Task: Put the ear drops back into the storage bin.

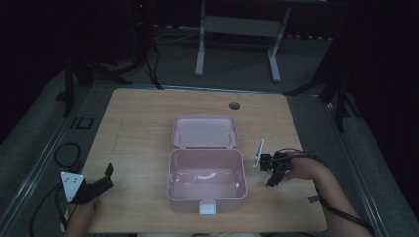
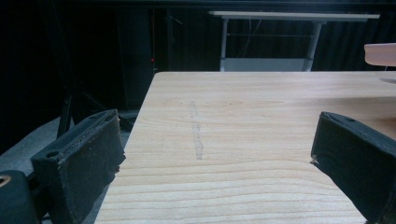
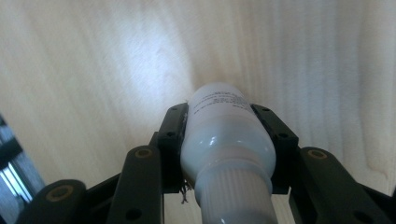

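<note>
From the high view, your pink box [image 1: 206,178] sits open at the middle of the surface [image 1: 138,123], its lid [image 1: 205,131] thrown back and the tray looking empty, so nothing is packed yet; your right gripper [image 1: 271,169] is just beside the box's right wall, low over the wood, and your left gripper [image 1: 101,182] rests near the front left corner, well apart from the box; I judge the pick is made and the carry into the box is left to do.

In the left gripper view, your jaws stand wide apart with bare wood between them, holding and touching nothing; the pink box edge [image 2: 380,53] shows far off at the right.

In the right gripper view, your jaws are closed snugly on a white bottle [image 3: 227,140], clamped on its body just ahead of the ribbed cap, the base pointing away over the surface.
</note>
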